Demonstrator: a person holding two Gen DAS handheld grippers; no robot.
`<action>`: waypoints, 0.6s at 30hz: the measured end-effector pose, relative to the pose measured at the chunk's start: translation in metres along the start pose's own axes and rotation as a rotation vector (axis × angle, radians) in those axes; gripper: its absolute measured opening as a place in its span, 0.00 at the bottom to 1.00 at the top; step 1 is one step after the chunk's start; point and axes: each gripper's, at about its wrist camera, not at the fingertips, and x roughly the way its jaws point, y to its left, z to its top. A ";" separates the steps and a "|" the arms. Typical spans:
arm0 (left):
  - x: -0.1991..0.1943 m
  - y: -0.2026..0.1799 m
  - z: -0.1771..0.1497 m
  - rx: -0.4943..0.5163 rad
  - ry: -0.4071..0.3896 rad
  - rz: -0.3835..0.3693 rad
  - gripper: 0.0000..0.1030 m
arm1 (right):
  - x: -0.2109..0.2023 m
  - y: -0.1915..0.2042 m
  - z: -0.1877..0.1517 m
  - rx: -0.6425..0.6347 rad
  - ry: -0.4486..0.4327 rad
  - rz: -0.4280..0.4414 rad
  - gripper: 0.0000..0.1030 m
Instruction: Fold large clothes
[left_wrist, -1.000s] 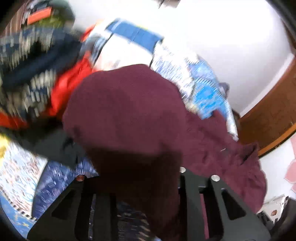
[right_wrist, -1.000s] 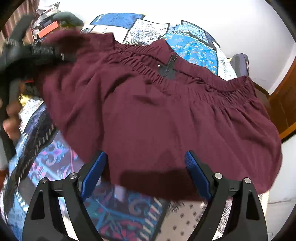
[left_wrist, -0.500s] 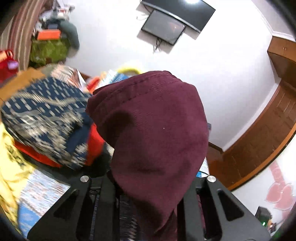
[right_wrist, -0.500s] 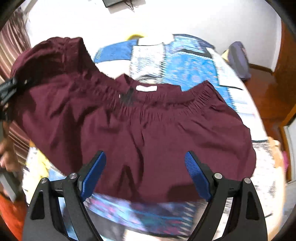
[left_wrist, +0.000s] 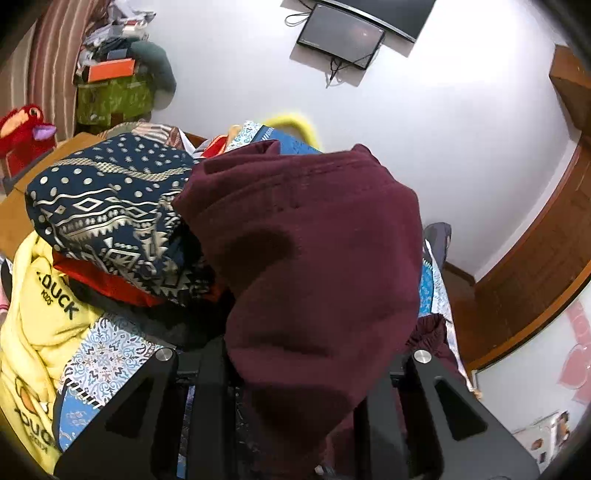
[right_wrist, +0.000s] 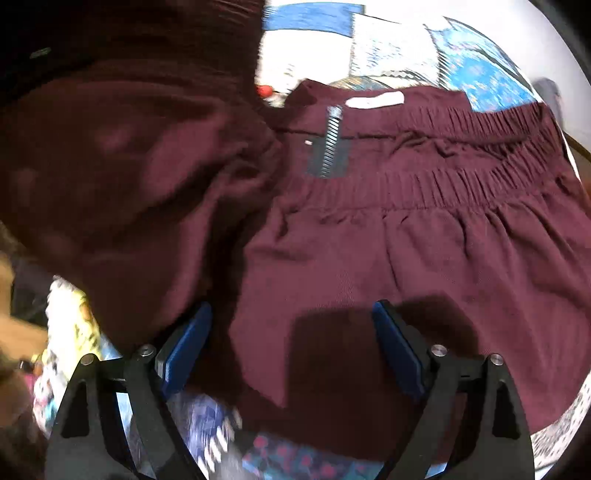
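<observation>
A maroon garment (right_wrist: 424, 236) with an elastic waistband and a zipper (right_wrist: 330, 144) lies spread on the patterned bedspread (right_wrist: 476, 70). Its left part is lifted and folded over toward the middle. My left gripper (left_wrist: 295, 369) is shut on a bunch of the maroon garment (left_wrist: 314, 258), which drapes over its fingers and hides them. My right gripper (right_wrist: 291, 343) is open, its blue pads (right_wrist: 395, 343) apart just above the garment's lower edge, holding nothing.
A stack of folded clothes, topped by a navy patterned piece (left_wrist: 110, 206), sits to the left. A yellow garment (left_wrist: 40, 321) lies in front of it. A wall-mounted screen (left_wrist: 340, 35) and a wooden door frame (left_wrist: 535, 258) are beyond the bed.
My left gripper lifted its part of the garment up and carried it over toward the middle. My right gripper has stayed open and has come closer to the garment.
</observation>
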 end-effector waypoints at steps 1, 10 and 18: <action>0.000 -0.007 0.000 0.013 -0.004 -0.003 0.18 | -0.008 -0.003 -0.004 -0.003 -0.006 0.020 0.82; -0.011 -0.131 -0.003 0.214 -0.072 -0.155 0.17 | -0.132 -0.111 -0.070 0.174 -0.264 -0.106 0.83; 0.058 -0.234 -0.117 0.638 0.150 -0.152 0.21 | -0.170 -0.180 -0.110 0.318 -0.278 -0.336 0.83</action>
